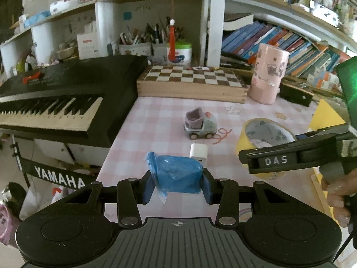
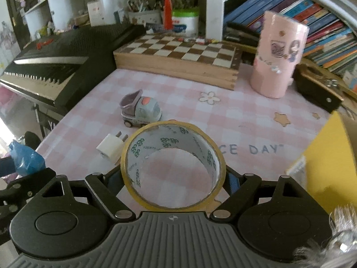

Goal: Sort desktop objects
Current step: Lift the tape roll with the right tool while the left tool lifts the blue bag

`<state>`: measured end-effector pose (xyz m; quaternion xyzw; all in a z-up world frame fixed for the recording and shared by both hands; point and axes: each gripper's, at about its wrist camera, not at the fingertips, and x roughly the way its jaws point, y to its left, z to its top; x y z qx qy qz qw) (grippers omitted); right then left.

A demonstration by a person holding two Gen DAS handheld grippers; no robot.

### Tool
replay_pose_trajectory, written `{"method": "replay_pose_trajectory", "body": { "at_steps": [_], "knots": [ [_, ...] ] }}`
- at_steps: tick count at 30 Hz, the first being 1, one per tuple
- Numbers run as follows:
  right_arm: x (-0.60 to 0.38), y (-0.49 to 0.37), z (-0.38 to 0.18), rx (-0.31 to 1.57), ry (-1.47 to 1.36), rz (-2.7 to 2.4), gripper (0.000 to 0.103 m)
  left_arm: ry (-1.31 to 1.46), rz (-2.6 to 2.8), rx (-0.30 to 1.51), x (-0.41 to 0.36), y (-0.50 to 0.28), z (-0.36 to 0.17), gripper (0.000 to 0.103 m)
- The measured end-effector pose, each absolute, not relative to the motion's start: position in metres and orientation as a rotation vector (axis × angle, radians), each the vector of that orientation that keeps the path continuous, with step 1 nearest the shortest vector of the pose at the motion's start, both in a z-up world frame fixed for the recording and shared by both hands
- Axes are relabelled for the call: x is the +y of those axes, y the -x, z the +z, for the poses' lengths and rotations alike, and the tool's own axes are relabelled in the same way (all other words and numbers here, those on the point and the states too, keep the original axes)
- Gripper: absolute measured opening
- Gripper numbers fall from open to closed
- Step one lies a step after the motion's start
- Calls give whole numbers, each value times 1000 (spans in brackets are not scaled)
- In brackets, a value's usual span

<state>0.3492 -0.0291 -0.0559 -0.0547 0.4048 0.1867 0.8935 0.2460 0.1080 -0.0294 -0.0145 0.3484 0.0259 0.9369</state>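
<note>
Up front in the left wrist view, the left claw (image 1: 177,184) is clenched on a blue plastic bundle (image 1: 178,174) above the tabletop (image 1: 156,120); a steady squeeze should keep it from slipping. Behind it lie a white charger (image 1: 198,153) and toy car (image 1: 200,124) — the pink cup (image 1: 267,76) hides its contents.

Through the right wrist view, the right claw (image 2: 174,182) grips a tape roll (image 2: 173,166) across its width, near a yellow box (image 2: 328,156) — interior unseen.

Blue bag (image 1: 178,176), yellow tape roll (image 2: 174,167), pink-checked tablecloth (image 2: 223,116).
</note>
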Motion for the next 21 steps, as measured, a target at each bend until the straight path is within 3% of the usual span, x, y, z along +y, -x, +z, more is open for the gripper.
{"method": "replay_pose_trajectory", "body": {
  "at_steps": [21],
  "knots": [
    [-21, -244, -15, 748, 33, 317, 85, 35, -53, 650, 134, -170, -2, 41]
  ]
}}
